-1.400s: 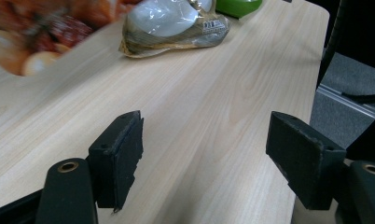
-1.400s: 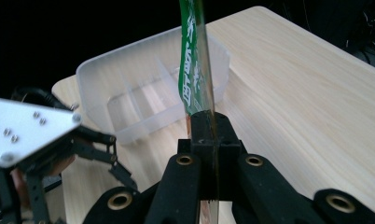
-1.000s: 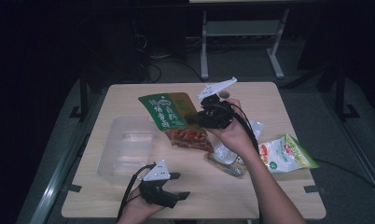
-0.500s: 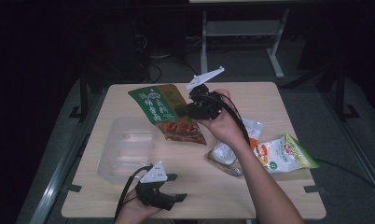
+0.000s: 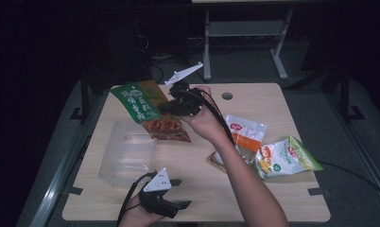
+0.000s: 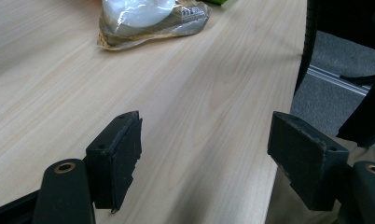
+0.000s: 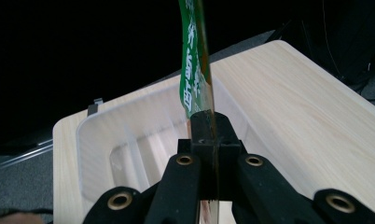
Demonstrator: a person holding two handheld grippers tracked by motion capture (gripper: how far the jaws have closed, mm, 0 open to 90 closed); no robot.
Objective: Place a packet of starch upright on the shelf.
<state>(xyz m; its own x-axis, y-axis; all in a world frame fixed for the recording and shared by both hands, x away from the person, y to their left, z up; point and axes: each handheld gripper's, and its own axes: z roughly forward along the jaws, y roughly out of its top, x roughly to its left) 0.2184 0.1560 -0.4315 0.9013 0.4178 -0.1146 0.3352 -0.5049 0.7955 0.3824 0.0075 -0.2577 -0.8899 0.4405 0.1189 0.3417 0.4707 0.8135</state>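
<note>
The bench (image 5: 273, 198) is a pale wood-grain surface carrying all items. The clear plastic tray (image 5: 126, 153) sits on the bench toward its left edge and serves as the landmark here.

The green and red snack bag (image 5: 148, 111) is held in the air above the tray's far right corner, tilted, with its green printed end pointing up and away from the tray and its red end hanging toward the tray rim. In the right gripper view the bag (image 7: 195, 70) rises edge-on directly over the tray (image 7: 129, 140).

Right of the tray, well apart from it, lie a white and orange packet (image 5: 245, 132), a green and yellow packet (image 5: 285, 158) and a clear packet (image 5: 221, 158) partly hidden by the forearm.

The right tongs (image 5: 167, 108) are clamped flat on the snack bag, jaws fully together on its thin edge.

The left tongs (image 5: 178, 193) rest near the tray's near right corner, jaws spread wide with nothing between them.
</note>
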